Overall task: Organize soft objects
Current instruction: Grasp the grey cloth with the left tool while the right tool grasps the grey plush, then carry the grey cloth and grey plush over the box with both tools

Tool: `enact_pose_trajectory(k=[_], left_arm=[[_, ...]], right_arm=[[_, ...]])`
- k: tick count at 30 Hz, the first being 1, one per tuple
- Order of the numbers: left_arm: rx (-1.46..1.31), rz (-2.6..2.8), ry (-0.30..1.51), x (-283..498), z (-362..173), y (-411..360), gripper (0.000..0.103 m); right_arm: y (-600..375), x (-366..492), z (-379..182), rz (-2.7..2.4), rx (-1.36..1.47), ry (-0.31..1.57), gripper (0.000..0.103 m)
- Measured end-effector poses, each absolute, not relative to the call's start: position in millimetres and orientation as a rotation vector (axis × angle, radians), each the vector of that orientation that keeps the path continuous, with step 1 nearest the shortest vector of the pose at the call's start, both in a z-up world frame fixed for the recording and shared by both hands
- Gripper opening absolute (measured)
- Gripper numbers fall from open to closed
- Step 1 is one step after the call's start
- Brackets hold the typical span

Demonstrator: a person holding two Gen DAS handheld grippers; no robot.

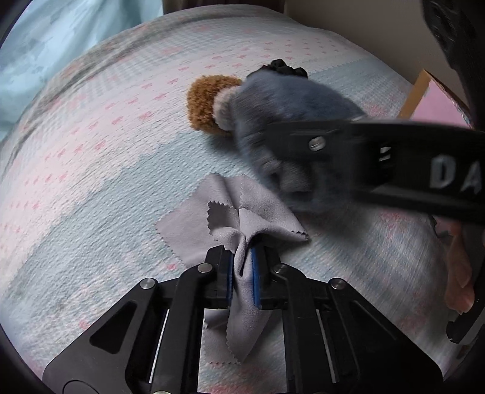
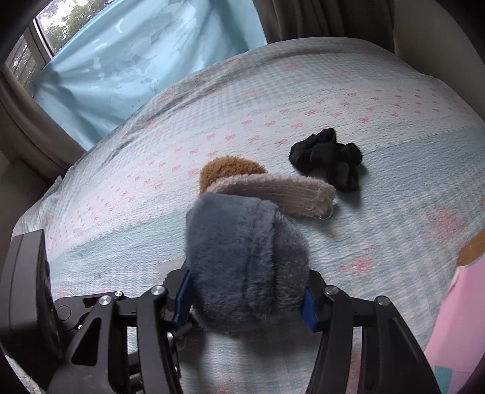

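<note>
Bedding filled both views: a bed under a waffle-textured quilt in pale blue and white bands, sprinkled with small pink bows. Beyond its far edge hung a light blue curtain beside beige drapes, with a window at the upper left of the right wrist view. At the right edge of the bed stood a pink box with a brown cardboard rim.

Closest to the left tool lay a thin grey microfibre cloth with zigzag-cut edges, partly flat on the quilt and partly bunched up. The left tool's blue-padded jaws were clamped tight on a gathered fold of that cloth, whose loose corner hung back between the linkage arms.

Just ahead and to the right of it, the right tool held a rounded, blue-grey plush item with long soft pile. Its jaws stood half wide, pads pressing into the plush from either side. Directly beyond the plush lay a ribbed cream fleece piece joined to a curly brown fuzzy piece. Farther off, to the right, a crumpled black fabric item sat alone on the quilt.
</note>
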State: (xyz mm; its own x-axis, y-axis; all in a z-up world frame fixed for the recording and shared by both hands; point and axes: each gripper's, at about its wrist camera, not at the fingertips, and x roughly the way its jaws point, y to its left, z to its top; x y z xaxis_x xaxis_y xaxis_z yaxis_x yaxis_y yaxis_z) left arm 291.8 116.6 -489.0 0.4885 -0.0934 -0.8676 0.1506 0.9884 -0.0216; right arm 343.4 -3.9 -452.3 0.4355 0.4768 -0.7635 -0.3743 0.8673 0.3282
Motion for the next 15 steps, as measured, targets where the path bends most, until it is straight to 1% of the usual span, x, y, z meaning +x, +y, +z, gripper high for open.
enact_pose_trajectory(k=[4, 7, 15], left_arm=[[0.039, -0.126, 1.044, 283, -477, 122, 0.007], [0.008, -0.109, 1.033, 273, -459, 131, 0.007], [-0.054, -0.066, 0.98, 257, -380, 144, 0.007]], right_arm=[[-15, 337, -438, 0.511, 0.169, 0.966, 0.052], [-22, 331, -421, 0.497, 0.189, 0.951, 0.052], [-39, 306, -353, 0.478, 0.206, 0.905, 0.052]])
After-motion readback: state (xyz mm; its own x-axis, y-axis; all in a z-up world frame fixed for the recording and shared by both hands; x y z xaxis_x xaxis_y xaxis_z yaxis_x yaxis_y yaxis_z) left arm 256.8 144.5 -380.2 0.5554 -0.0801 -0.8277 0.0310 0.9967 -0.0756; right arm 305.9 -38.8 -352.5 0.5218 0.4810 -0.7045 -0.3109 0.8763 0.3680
